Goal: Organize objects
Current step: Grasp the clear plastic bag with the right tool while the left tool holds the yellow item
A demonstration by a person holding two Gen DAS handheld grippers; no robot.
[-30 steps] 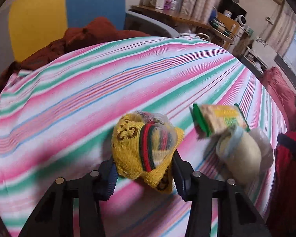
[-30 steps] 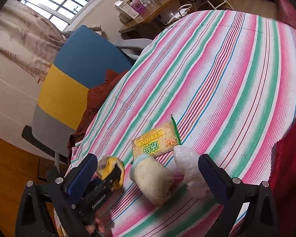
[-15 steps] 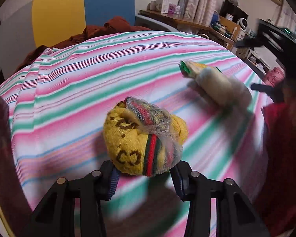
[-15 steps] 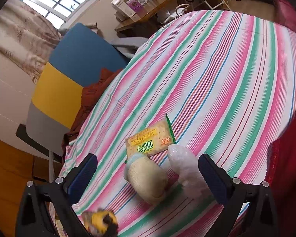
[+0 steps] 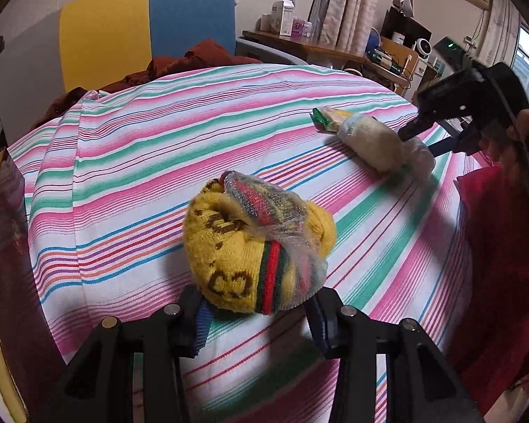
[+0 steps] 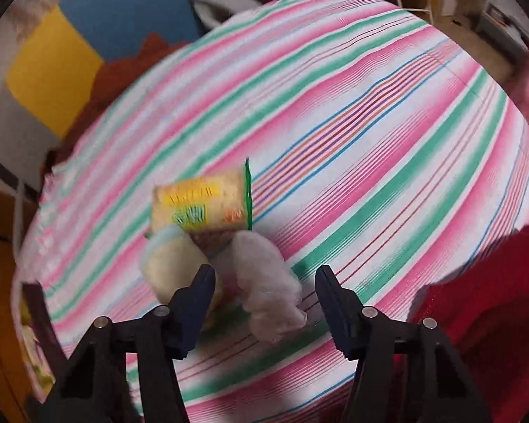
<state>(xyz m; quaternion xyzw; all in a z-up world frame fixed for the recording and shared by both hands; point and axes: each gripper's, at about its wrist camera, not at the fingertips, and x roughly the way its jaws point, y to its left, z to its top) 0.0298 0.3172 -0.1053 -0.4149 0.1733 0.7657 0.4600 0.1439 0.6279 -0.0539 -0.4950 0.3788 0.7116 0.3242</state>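
My left gripper [image 5: 257, 313] is shut on a yellow knitted sock bundle [image 5: 254, 250] with a red and green band, partly wrapped in clear plastic, held just above the striped tablecloth [image 5: 141, 162]. A cream sock roll [image 5: 370, 144], a clear plastic wrap [image 5: 421, 157] and a yellow-green snack packet [image 5: 326, 118] lie at the right. My right gripper [image 6: 264, 285] is open over them: the plastic wrap [image 6: 268, 289] lies between its fingers, the cream roll [image 6: 169, 268] by the left finger, the packet [image 6: 201, 204] just beyond. The right gripper also shows in the left wrist view [image 5: 437, 137].
A blue and yellow chair [image 5: 148, 24] with brown cloth [image 5: 201, 56] stands behind the table. A cluttered wooden desk [image 5: 317, 46] is at the back. Red fabric [image 6: 490, 292] lies at the table's right edge, and a dark brown edge [image 5: 10, 246] at the left.
My left gripper has carried the yellow sock bundle leftward, away from the other items. My right gripper has moved down close over the plastic wrap and cream roll.
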